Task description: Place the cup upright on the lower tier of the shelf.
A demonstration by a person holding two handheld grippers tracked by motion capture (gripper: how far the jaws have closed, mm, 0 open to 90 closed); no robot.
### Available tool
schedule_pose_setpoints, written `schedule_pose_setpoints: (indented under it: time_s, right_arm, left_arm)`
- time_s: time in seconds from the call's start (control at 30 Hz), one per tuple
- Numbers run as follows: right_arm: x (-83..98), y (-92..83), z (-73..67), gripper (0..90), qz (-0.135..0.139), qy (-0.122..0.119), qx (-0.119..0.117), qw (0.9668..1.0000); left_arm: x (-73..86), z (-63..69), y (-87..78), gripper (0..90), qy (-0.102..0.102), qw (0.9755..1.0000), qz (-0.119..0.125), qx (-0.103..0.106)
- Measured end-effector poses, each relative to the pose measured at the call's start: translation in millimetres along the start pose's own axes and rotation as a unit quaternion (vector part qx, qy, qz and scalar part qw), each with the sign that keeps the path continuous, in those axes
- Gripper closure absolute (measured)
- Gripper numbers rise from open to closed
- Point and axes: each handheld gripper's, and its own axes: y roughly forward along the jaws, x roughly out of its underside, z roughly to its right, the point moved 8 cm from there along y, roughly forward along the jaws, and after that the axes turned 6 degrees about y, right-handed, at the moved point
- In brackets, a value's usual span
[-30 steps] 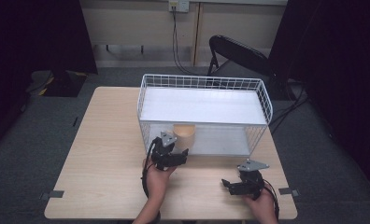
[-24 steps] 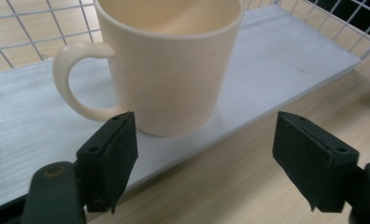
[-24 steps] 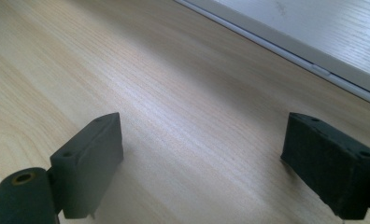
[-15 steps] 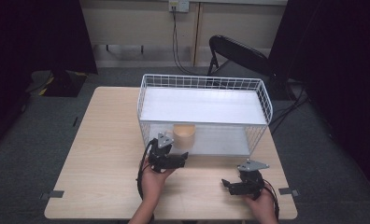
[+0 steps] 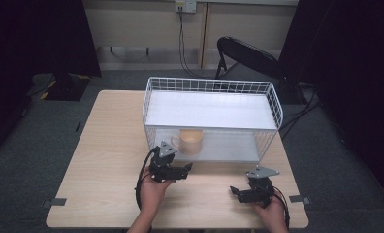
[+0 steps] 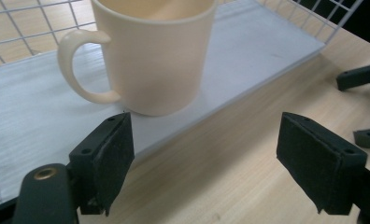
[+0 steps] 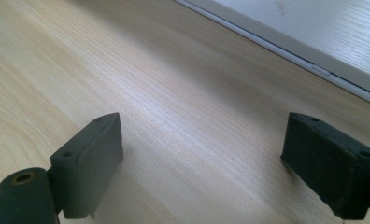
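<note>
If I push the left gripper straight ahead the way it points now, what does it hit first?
Most likely the cream mug on the lower shelf of the wire basket. The left gripper stands open with nothing between its jaws. The mug sits slightly off-centre, so the left pad may clip it first.

In the left gripper view the top edge cuts off the cream mug (image 6: 160,56), so its rim and inside are mostly out of sight; the wire rack (image 6: 33,23) and its white shelf board (image 6: 248,56) run off the top and left edges. At the right edge, the black tips of the right hand-held gripper (image 6: 360,105) show in part. In the high view the rack's front wires (image 5: 151,131) and upper shelf (image 5: 212,110) screen part of the mug (image 5: 190,141), and the bottom edge cuts the forearms. In the right gripper view the board (image 7: 314,32) runs off the upper right corner.
</note>
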Motion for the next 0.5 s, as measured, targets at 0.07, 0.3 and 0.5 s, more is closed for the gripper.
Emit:
schedule_pose_setpoints:
  time_s: [0.07, 0.3, 0.5]
  right_arm:
    - [0.0, 0.0, 0.0, 11.5, 0.000, 0.000, 0.000, 1.0000]
    - [0.0, 0.0, 0.0, 11.5, 0.000, 0.000, 0.000, 1.0000]
    - [0.0, 0.0, 0.0, 11.5, 0.000, 0.000, 0.000, 1.0000]
  left_arm:
    - [2.1, 1.4, -2.0, 18.2, 0.008, 1.0000, -0.002, 0.003]
    - [11.0, 4.3, -7.6, 17.1, 0.018, 0.9994, -0.004, 0.029]
    - [19.1, 7.6, -12.3, 16.9, 0.039, 0.9979, -0.008, 0.052]
